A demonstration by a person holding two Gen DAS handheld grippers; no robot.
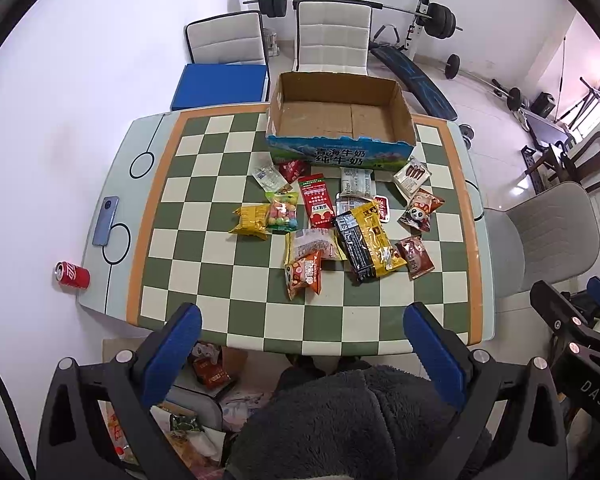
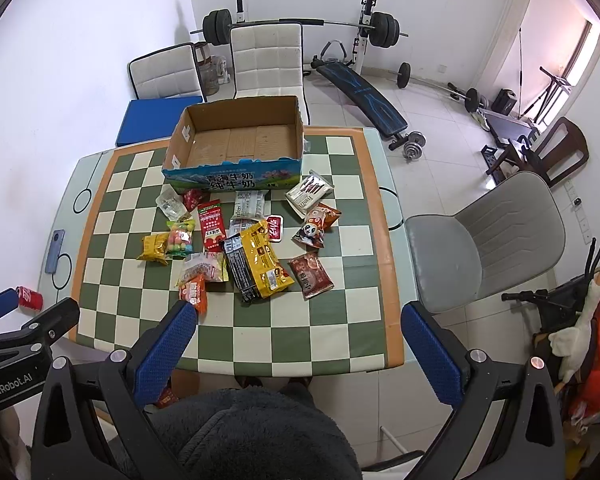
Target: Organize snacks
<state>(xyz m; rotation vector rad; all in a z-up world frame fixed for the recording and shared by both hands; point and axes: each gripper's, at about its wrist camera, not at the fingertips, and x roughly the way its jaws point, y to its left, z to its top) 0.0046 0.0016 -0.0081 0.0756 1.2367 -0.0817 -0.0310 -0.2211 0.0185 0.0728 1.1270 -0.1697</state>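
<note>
Several snack packets lie loose in the middle of the checkered table: a large yellow-black bag, a red packet, a yellow pack, an orange pack and a panda packet. Behind them stands an empty open cardboard box. My left gripper is open, high above the table's near edge. My right gripper is also open, holding nothing.
A phone lies on the table's left border. A red can lies on the floor at left. White chairs and a blue pad stand behind the table, a grey chair to its right, gym equipment beyond.
</note>
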